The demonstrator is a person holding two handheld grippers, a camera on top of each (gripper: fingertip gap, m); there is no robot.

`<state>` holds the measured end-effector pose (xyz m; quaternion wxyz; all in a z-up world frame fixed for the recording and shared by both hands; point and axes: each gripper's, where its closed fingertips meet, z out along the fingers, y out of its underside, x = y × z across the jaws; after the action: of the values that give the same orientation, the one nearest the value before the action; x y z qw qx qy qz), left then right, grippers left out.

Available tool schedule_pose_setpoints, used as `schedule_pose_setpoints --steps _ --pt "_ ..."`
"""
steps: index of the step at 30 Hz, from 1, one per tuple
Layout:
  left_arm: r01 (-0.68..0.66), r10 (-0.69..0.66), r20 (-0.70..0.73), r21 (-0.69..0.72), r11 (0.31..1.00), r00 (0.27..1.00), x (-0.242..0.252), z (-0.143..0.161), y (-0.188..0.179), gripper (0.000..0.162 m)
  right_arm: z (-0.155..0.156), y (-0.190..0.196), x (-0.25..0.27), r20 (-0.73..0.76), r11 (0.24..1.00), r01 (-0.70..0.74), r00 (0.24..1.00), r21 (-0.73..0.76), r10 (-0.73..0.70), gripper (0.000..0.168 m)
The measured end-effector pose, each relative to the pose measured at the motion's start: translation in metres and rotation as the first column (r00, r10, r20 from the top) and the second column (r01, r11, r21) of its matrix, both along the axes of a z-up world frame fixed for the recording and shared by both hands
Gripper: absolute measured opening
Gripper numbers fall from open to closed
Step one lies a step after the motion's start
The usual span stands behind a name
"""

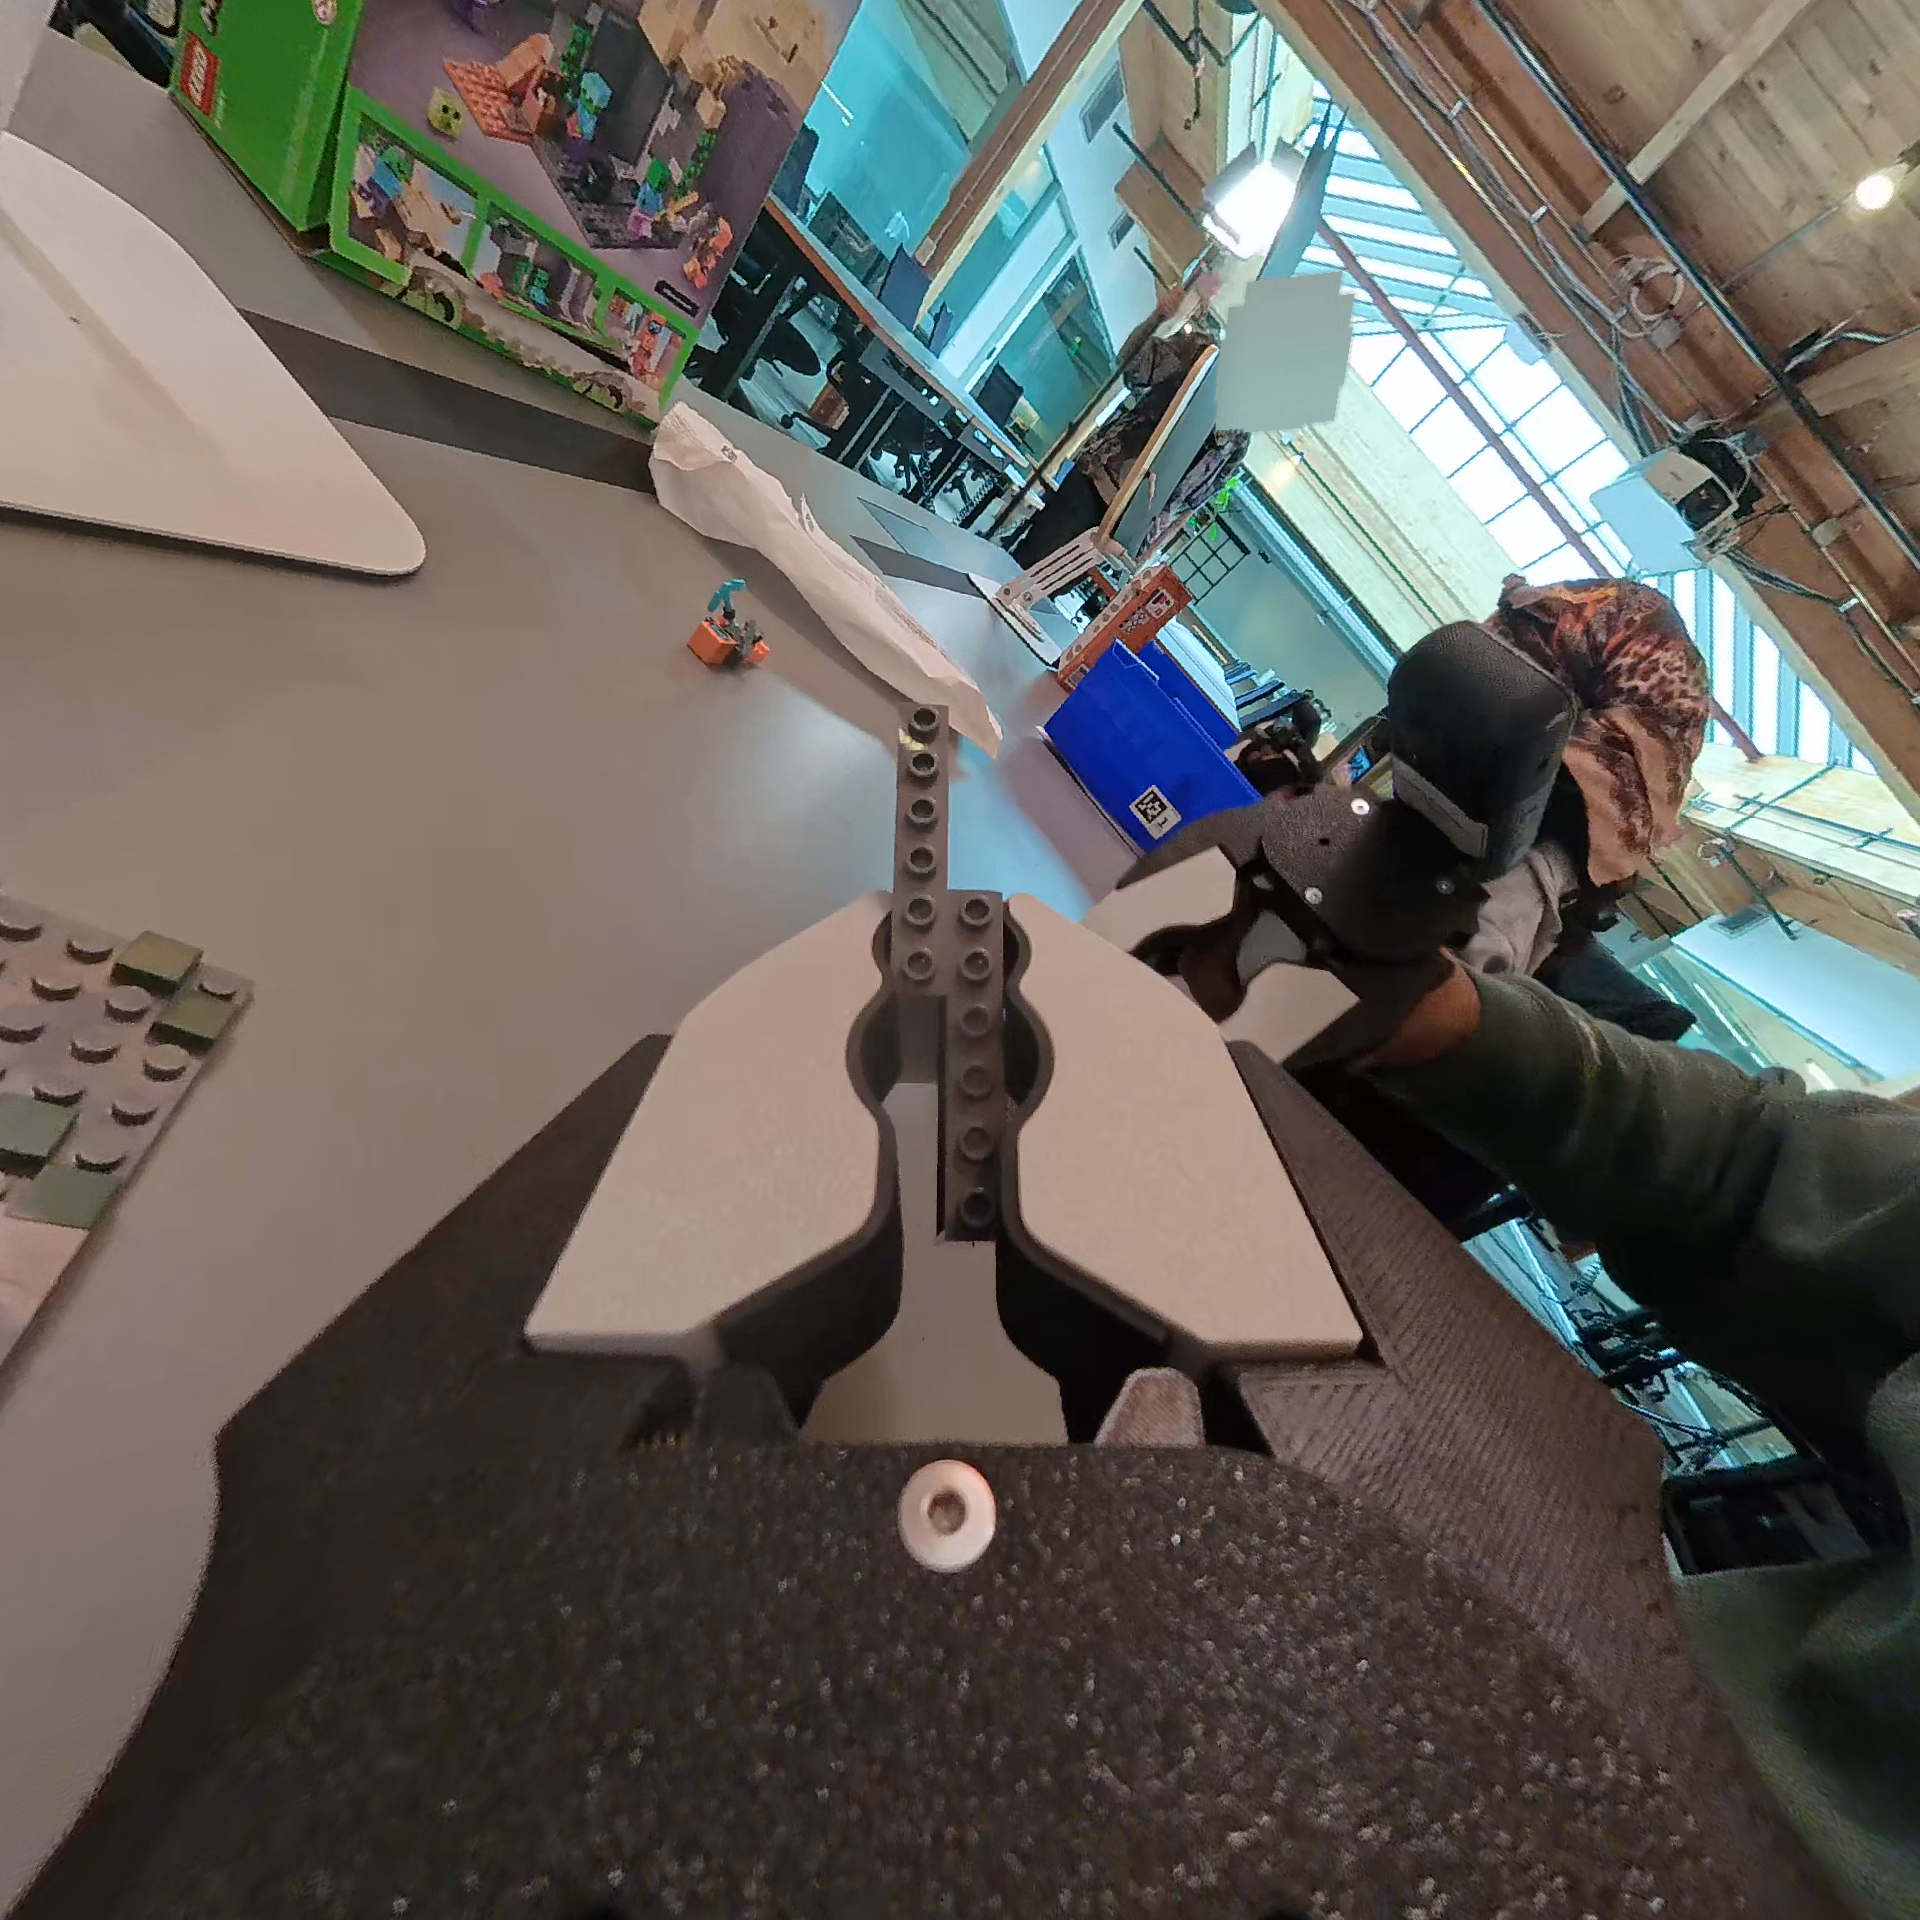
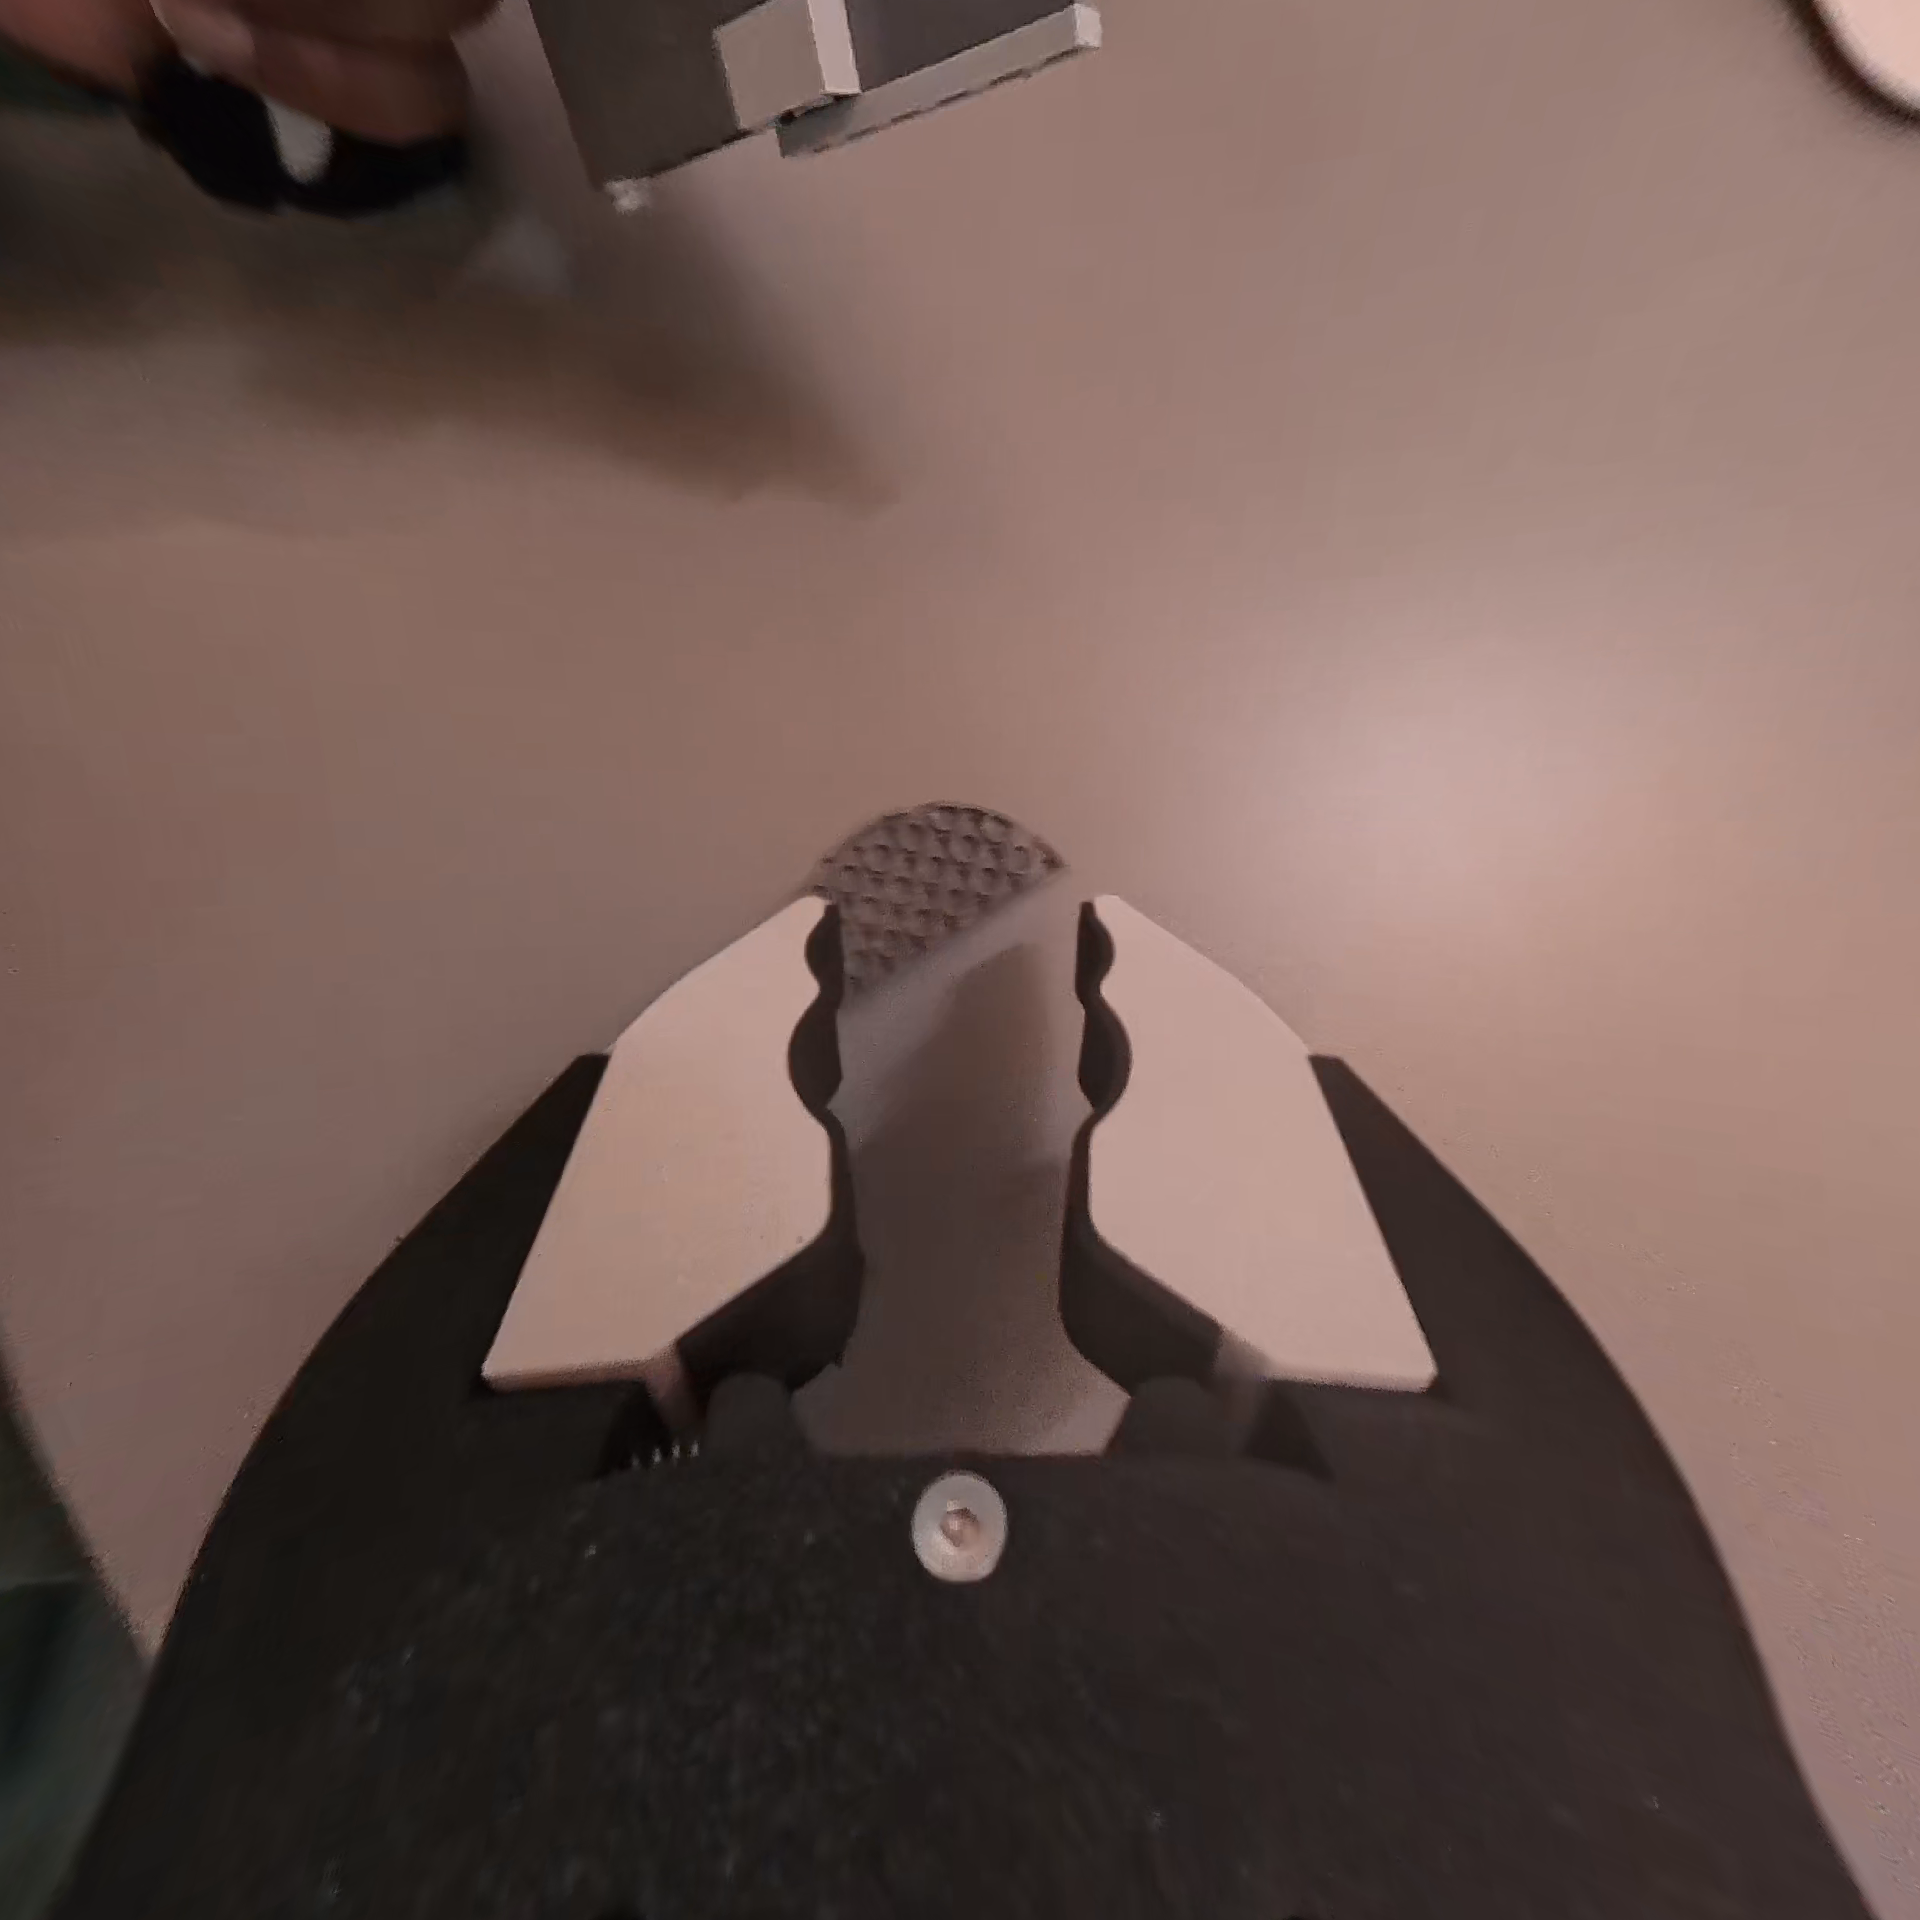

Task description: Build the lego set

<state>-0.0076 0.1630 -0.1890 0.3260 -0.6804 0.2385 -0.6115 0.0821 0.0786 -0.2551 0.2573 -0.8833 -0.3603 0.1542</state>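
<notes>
My left gripper [image 1: 945, 935] is shut on two long dark grey studded plates [image 1: 925, 831], joined side by side and offset. One sticks out past the fingertips above the grey table [image 1: 468, 831]. My right gripper [image 2: 951, 904] has its jaws apart, pointing down at the table. A small grey dimpled piece [image 2: 925, 873] shows between its tips against the left finger; I cannot tell if it is held. The right gripper also shows in the left wrist view [image 1: 1226, 945], just right of my left one, held by a hand in a green sleeve.
A grey studded baseplate [image 1: 94, 1049] with green tiles lies at the left. The set's green box [image 1: 499, 177], a white paper bag [image 1: 821, 582], a small orange figure [image 1: 727, 639] and a white stand base [image 1: 156, 416] sit farther back. Blurred grey blocks [image 2: 821, 73] show at the right view's top edge. About 15 cm separates my left fingertips from my right.
</notes>
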Motion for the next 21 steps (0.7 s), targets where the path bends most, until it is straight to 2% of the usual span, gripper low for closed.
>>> schedule_pose_setpoints --steps 3,10,21 --pt "0.004 -0.004 0.005 0.0 1.0 1.0 0.0 0.001 -0.001 0.014 -0.005 -0.013 -0.008 0.003 0.996 0.085 0.996 -0.029 -0.085 0.044" --pt "0.016 -0.017 0.01 0.012 1.0 1.0 0.002 0.005 -0.005 0.015 -0.022 -0.017 -0.014 0.083 0.974 0.224 0.971 0.018 -0.225 0.047" --pt "0.022 -0.023 0.004 0.019 1.0 1.0 0.003 0.004 -0.006 0.014 -0.025 0.003 -0.012 0.088 0.973 0.227 0.969 0.029 -0.229 0.042"
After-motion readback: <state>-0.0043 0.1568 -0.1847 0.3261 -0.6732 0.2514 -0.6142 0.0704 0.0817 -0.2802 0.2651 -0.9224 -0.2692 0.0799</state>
